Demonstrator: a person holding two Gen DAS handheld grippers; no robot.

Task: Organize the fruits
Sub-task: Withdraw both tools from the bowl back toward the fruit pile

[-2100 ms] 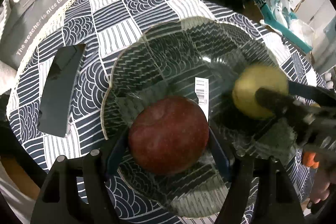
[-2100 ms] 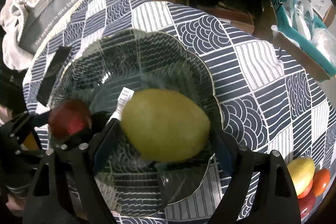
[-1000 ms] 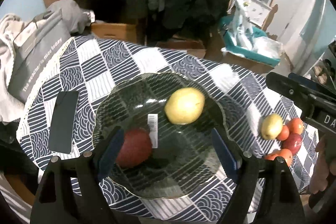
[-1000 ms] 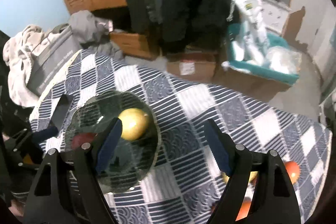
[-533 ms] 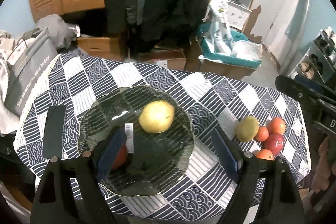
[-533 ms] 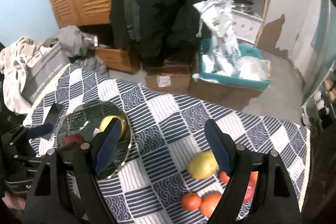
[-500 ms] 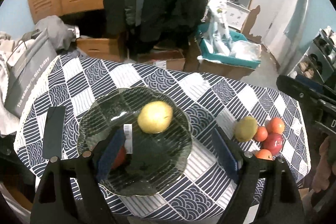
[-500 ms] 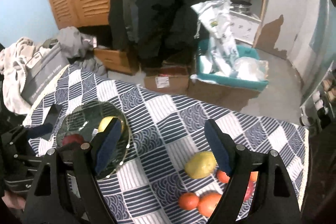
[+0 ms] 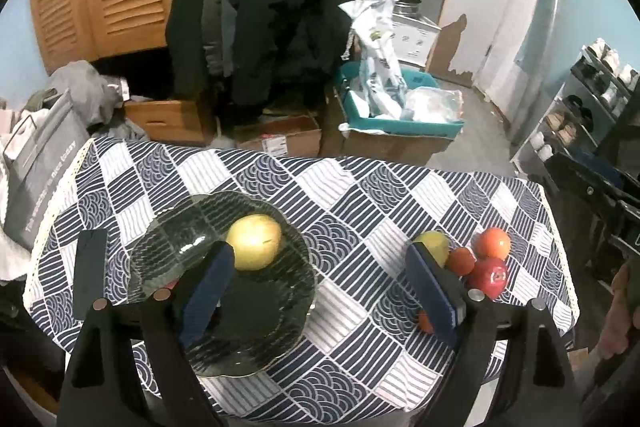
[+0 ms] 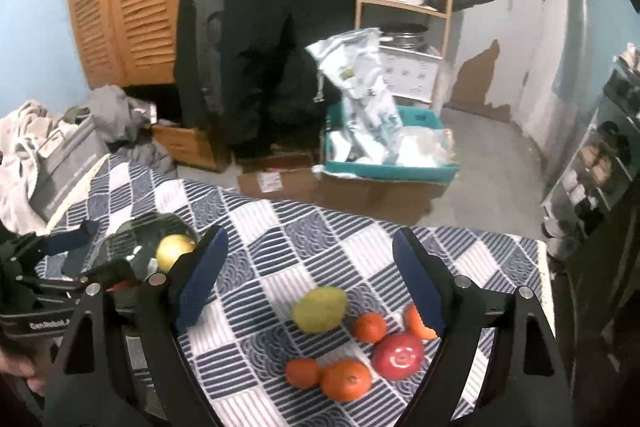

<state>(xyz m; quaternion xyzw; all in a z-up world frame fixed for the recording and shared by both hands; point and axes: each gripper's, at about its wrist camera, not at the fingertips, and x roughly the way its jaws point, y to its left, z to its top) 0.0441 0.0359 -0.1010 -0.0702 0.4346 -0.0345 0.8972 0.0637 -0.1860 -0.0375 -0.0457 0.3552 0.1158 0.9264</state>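
While "GenRobot" is printed on the left gripper (image 10: 76, 255), both it and the right gripper (image 10: 306, 277) gape empty above the wave-patterned tablecloth (image 10: 280, 247); a yellow pear (image 9: 253, 241) sits on the scalloped glass plate (image 9: 168, 251), other fruits (image 10: 352, 339) clustered well apart.

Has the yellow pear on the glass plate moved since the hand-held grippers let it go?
No. The yellow pear lies at the same spot on the glass plate, toward its far rim, as one second ago. Only the cameras have pulled back.
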